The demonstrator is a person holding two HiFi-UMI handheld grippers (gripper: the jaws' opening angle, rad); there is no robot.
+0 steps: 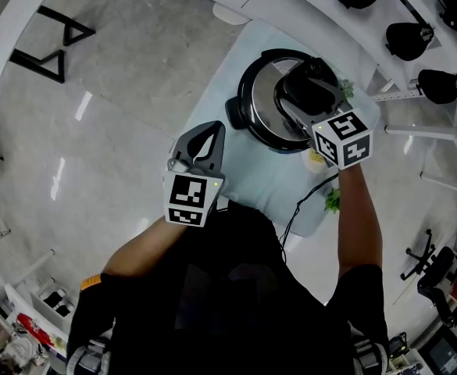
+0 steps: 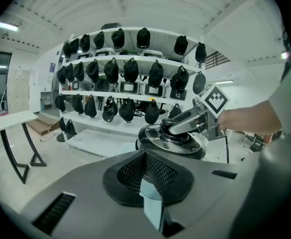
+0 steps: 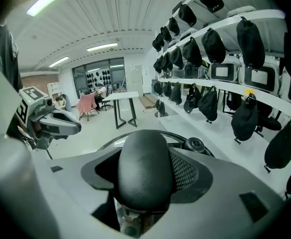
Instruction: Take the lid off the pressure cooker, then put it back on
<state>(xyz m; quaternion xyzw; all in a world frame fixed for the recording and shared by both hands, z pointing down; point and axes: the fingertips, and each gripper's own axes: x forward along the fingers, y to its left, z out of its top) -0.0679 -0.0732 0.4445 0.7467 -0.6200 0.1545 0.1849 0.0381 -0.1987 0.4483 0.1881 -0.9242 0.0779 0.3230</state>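
A black pressure cooker (image 1: 253, 114) stands on the pale table (image 1: 248, 174). Its shiny steel lid (image 1: 261, 84) appears to rest on the pot. My right gripper (image 1: 312, 94) is shut on the lid's black handle (image 3: 144, 168), which fills the gap between its jaws in the right gripper view. The left gripper view shows the cooker (image 2: 171, 142) ahead, with the right gripper (image 2: 177, 127) lying across the lid's top. My left gripper (image 1: 205, 141) hangs apart from the cooker, over the table's left edge. Its jaws are shut with nothing between them.
A black cable (image 1: 298, 208) runs over the table's near edge beside some green leaves (image 1: 332, 200). White shelving with black bags (image 1: 408, 37) curves behind the cooker. A white desk on black legs (image 1: 13, 30) stands far left on the glossy floor.
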